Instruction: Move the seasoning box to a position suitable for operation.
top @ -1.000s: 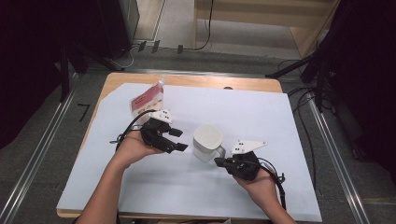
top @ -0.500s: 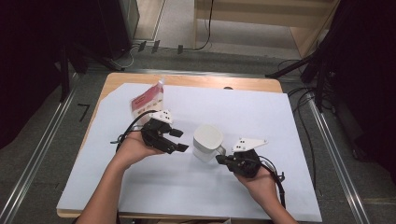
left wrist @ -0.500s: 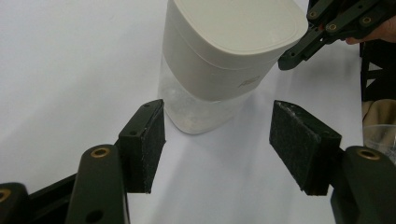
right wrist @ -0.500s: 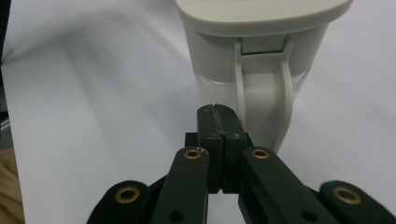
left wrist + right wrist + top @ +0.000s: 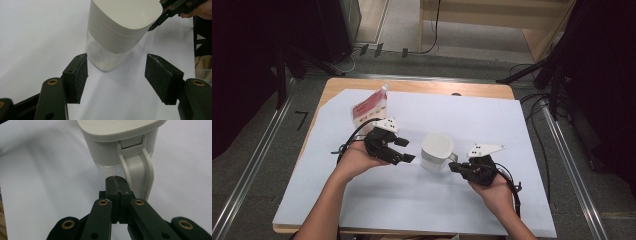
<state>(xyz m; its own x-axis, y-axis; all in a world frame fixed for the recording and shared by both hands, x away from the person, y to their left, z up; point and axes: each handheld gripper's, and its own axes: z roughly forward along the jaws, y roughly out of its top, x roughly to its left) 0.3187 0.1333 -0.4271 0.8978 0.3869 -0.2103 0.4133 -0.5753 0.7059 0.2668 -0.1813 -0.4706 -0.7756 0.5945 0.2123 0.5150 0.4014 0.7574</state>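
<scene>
A white jug (image 5: pixel 436 150) with a flat lid and a clear lower body stands mid-table on the white sheet (image 5: pixel 492 120). My left gripper (image 5: pixel 407 150) is just left of it, open, jaws wide apart and empty. In the left gripper view the jug (image 5: pixel 120 27) stands a little beyond the gripper's (image 5: pixel 117 75) pads (image 5: pixel 80 75). My right gripper (image 5: pixel 453 167) is at the jug's right, shut on nothing. In the right gripper view its closed tips (image 5: pixel 116 182) sit right in front of the jug's handle (image 5: pixel 140 172); I cannot tell if they touch.
A red and white pouch (image 5: pixel 371 107) stands at the back left of the sheet, behind the left hand. The wooden table edge (image 5: pixel 422 86) runs along the back. Dark cables (image 5: pixel 537 130) trail on the floor to the right.
The right gripper has crept slightly towards the jug's handle. The left gripper and the jug have stayed put.
</scene>
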